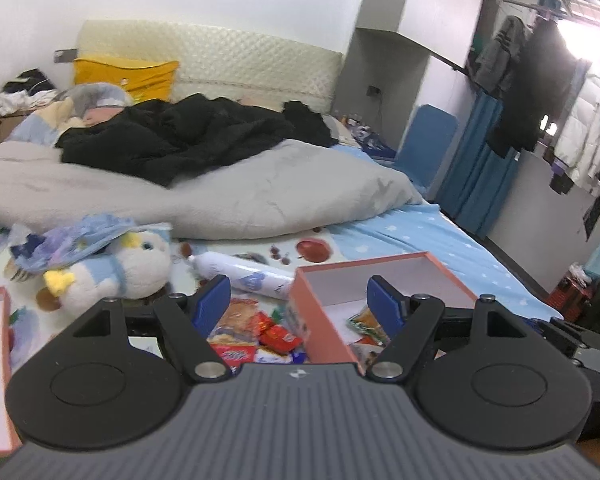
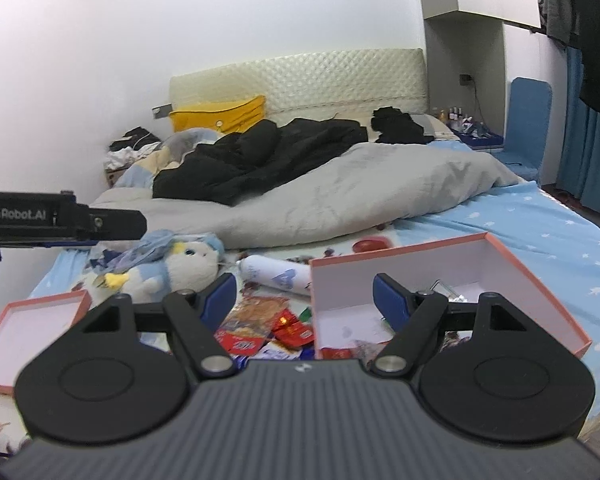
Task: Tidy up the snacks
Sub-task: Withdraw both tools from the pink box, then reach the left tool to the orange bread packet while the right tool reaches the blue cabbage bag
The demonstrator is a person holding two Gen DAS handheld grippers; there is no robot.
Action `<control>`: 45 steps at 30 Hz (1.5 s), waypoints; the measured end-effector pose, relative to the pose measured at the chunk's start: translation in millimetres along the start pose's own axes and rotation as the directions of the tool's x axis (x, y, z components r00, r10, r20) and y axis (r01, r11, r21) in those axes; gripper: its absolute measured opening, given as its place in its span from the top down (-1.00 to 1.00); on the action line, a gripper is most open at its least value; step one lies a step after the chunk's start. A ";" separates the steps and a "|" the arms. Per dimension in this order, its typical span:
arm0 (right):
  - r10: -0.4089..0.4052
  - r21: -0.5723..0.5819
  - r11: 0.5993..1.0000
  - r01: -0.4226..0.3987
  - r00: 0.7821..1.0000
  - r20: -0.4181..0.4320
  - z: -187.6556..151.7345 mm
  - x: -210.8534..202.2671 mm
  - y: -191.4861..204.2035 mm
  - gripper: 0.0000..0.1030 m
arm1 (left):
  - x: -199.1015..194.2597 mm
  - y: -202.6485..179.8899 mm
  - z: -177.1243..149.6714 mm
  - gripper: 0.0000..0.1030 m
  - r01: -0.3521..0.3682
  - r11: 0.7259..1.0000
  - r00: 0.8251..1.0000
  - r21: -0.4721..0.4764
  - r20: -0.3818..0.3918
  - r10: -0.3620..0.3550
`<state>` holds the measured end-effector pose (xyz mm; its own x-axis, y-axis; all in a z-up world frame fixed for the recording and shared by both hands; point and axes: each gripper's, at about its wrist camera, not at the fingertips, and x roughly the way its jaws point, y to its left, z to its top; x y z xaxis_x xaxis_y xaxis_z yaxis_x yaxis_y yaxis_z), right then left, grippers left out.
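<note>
A pile of snack packets [image 1: 256,336] in red and orange wrappers lies on the bed just ahead of my left gripper [image 1: 298,302], which is open and empty above it. The pink box [image 1: 384,268] with a white inside stands to the right and holds a few packets [image 1: 366,322]. In the right wrist view the same pile [image 2: 268,328] and box [image 2: 496,264] lie under my right gripper [image 2: 304,300], also open and empty. A white tube-shaped packet [image 2: 276,272] lies behind the pile.
A plush penguin [image 1: 116,268] and a crumpled blue bag [image 1: 68,240] lie left of the snacks. The pink box lid [image 2: 36,324] sits at the far left. A grey duvet [image 1: 204,192] and black coat [image 1: 180,136] cover the bed behind.
</note>
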<state>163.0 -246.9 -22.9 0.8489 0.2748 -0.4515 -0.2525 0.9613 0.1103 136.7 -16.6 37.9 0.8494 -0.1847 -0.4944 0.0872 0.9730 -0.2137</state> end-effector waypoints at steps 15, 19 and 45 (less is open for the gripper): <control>0.035 -0.050 0.998 -0.038 0.998 -0.052 -51.9 -6.6 48.6 -0.49 | -25.5 54.3 -63.4 -0.54 -0.056 0.995 0.997 -0.088 -0.059 0.050; 0.040 -0.044 0.998 -0.044 0.995 -0.088 -69.5 -7.8 54.0 -0.49 | -23.0 64.5 -80.7 -0.53 -0.066 0.991 0.994 -0.115 -0.090 0.055; 0.057 -0.210 0.969 -0.130 0.945 -0.321 -99.7 116.6 87.5 -0.49 | 122.8 129.8 -97.0 -0.74 -0.128 0.974 0.950 -0.187 -0.304 0.066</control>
<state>193.6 -132.8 -154.2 0.6391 0.3079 -0.7048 -0.4525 0.8915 -0.0208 201.8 73.5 -132.3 0.6544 -0.1533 -0.7404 -0.1211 0.9453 -0.3028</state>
